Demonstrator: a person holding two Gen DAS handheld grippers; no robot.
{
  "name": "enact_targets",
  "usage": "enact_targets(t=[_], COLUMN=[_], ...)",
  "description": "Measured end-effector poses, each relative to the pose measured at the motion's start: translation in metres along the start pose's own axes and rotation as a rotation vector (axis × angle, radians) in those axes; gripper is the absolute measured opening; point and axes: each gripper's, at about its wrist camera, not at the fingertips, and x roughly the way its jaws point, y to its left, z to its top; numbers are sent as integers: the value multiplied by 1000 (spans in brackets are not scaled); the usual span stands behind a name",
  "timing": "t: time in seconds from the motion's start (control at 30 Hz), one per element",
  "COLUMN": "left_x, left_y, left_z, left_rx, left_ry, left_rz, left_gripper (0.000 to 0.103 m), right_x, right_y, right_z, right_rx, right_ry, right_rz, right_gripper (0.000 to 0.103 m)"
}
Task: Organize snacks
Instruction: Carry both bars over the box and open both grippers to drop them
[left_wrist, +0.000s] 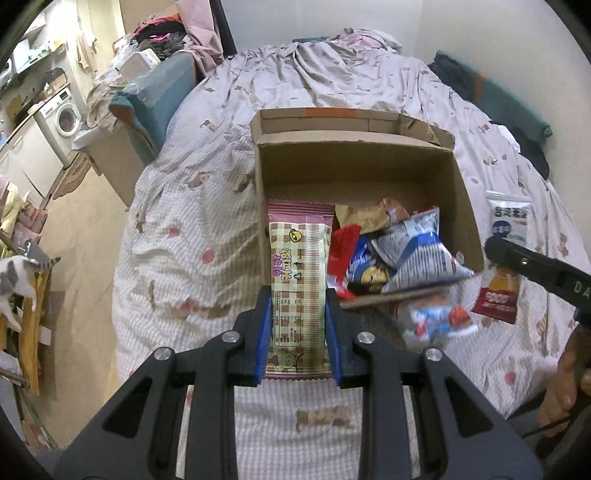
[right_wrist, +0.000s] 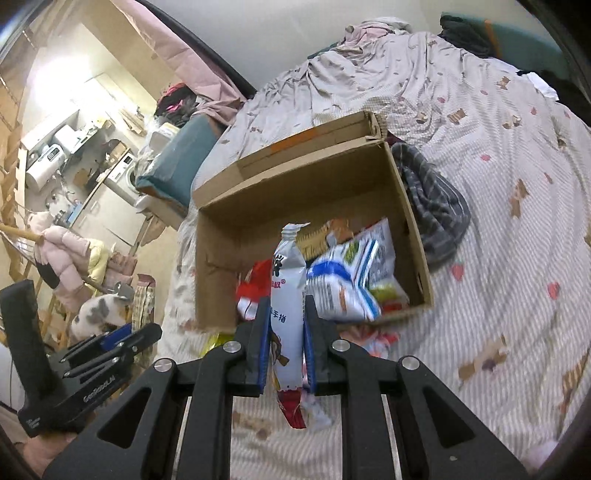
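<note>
Two snacks are in your grip, one per hand. At nine o'clock of the scene, your left hand-held gripper (left_wrist: 298, 328) pinches a long checkered wafer packet (left_wrist: 297, 280) across its lower half, the pack pointing up over the near-left corner of the cardboard box (left_wrist: 354, 162) on the bed (left_wrist: 184, 221). It looks light and fairly stiff, with a crinkly film that could slide, so a hold across the flat middle suits it. Inside the box, toward three o'clock of that packet, lie a red pouch (left_wrist: 343, 254) and a blue-and-white bag (left_wrist: 417, 251). Further right, two sachets (left_wrist: 508, 221) rest on the bedding outside the box.

Your right hand-held gripper (right_wrist: 286, 343) is clamped on a slim white stick pouch (right_wrist: 290, 295), soft and floppy, its red tail hanging below the pads; a grip nearer the middle should stop it drooping. Both tools tilt steeply downward toward the box, the right one rolled slightly.
</note>
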Motion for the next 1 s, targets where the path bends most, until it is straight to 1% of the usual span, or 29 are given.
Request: enact_targets(t=[0.07,0.2,0.43,0.5,0.63,0.73,0.93,1.0], left_x=[8,31,63,74,91,97,99,99], left_y=[-4,-10,-11,-10,-8,-10,-13,-12], left_z=[7,16,28,32,37,39,43,44], left_rx=[10,19,30,29,7,10,19,15], left_ry=[-4,13,25,40,57,59,49,51], left_rz=[9,17,59,68,76,88,112,113], left_gripper=[22,22,22,22,23,23,23,24], right_x=[11,35,64,71,83,89,87,86], right_y=[0,3,6,2,-11,-15,-11,-10], right_z=[9,20,29,32,37,35,37,39], right_rx=[-8,-24,-58,-39,61,84,80,92], right_ry=[3,18,39,49,65,81,75,72], right_rz=[5,12,1,19,130,161,133,142], right_gripper=[16,16,16,17,17,17,17,19])
